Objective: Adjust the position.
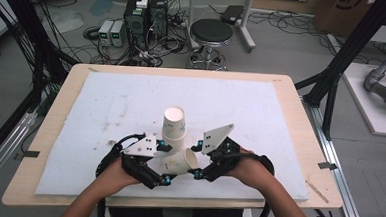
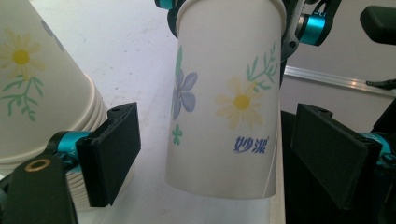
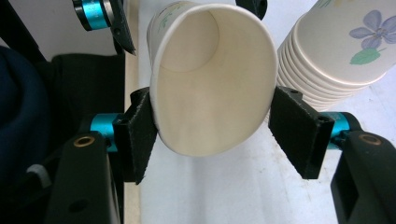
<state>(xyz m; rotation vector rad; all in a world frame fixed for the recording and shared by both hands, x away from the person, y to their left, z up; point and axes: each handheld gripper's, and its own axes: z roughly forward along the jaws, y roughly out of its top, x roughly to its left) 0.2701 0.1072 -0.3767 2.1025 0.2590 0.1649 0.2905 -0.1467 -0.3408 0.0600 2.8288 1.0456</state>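
Observation:
A lone paper cup (image 1: 179, 162) with a flower print lies sideways above the white mat, between my two grippers. My right gripper (image 1: 195, 161) is shut on the cup's rim, and its pads (image 3: 140, 135) squeeze the mouth (image 3: 205, 93) into an oval. My left gripper (image 1: 164, 163) is open around the cup's base end (image 2: 229, 102), with a gap on each side between its pads (image 2: 112, 154) and the cup wall. An upside-down stack of matching cups (image 1: 174, 125) stands on the mat just behind; it also appears as the stack (image 2: 42, 84) and the stack (image 3: 336, 51).
A white foam mat (image 1: 241, 111) covers most of the wooden table (image 1: 55, 126). On the floor beyond the far edge are a black stool (image 1: 211, 37), computer boxes (image 1: 146, 16) and cables. Black frame posts (image 1: 344, 56) rise at both sides.

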